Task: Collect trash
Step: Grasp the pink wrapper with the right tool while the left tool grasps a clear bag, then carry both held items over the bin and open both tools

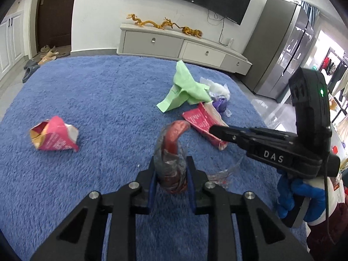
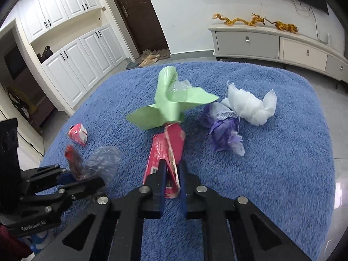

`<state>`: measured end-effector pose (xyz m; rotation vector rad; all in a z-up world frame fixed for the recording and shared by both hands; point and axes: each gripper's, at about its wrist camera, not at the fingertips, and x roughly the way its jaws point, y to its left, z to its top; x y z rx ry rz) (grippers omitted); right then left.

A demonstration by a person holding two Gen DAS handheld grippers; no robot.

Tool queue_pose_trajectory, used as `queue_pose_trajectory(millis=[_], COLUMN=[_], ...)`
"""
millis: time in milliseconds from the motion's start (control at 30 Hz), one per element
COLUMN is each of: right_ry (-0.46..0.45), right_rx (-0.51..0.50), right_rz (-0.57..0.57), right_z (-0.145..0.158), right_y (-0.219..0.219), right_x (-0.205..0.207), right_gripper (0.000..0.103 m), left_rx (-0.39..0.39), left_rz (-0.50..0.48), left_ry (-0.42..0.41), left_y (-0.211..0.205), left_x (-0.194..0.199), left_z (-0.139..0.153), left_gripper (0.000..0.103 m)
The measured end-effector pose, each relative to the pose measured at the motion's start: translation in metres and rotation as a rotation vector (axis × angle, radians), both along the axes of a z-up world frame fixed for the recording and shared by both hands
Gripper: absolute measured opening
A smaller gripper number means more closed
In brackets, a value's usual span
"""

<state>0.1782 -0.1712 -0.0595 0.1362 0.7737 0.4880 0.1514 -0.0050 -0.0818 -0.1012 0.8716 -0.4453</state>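
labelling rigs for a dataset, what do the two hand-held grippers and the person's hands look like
Both are matte black linkage frames with silver pivot bolts and blue finger pads. The right hand-held gripper carries white "DAS" lettering, a boxy black module with a green light and a thin black cable. A blue glove grips its white handle, beside a maroon sleeve. The left hand-held gripper shows faint "GenRobot.AI" lettering in the right wrist view.

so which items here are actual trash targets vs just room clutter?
Trash: red wrapper in left gripper; pink carton in right gripper; green paper; purple wrapper; white tissue; small pink carton.
Clutter: slippers, dragon figurines.
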Motion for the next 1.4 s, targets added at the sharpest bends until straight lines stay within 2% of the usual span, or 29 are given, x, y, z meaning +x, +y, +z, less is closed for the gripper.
queue_pose_trajectory(millis=[400, 733, 900, 1033, 1133, 1400], right_ry=[-0.048, -0.094, -0.115, -0.101, -0.065, 0.030], right_rx=[0.071, 0.057, 0.043, 0.039, 0.026, 0.037], right_rz=[-0.074, -0.256, -0.354, -0.442, -0.515, -0.666], right_z=[0.018, 0.036, 0.038, 0.029, 0.013, -0.032], right_y=[-0.022, -0.081, -0.113, -0.141, -0.165, -0.223], right_x=[-0.081, -0.164, -0.201, -0.225, -0.240, -0.273], right_gripper=[0.009, 0.009, 0.009, 0.009, 0.009, 0.009], left_rx=[0.002, -0.023, -0.037, -0.031, -0.005, 0.078], left_rz=[0.000, -0.074, -0.111, -0.175, -0.251, -0.429], left_ry=[-0.045, -0.100, -0.103, -0.112, -0.118, -0.070], left_y=[0.008, -0.014, -0.031, -0.062, -0.101, -0.208], left_x=[-0.044, -0.083, -0.096, -0.104, -0.113, -0.125], left_z=[0.021, 0.050, 0.058, 0.066, 0.069, 0.051], left_gripper=[0.022, 0.022, 0.022, 0.022, 0.022, 0.022])
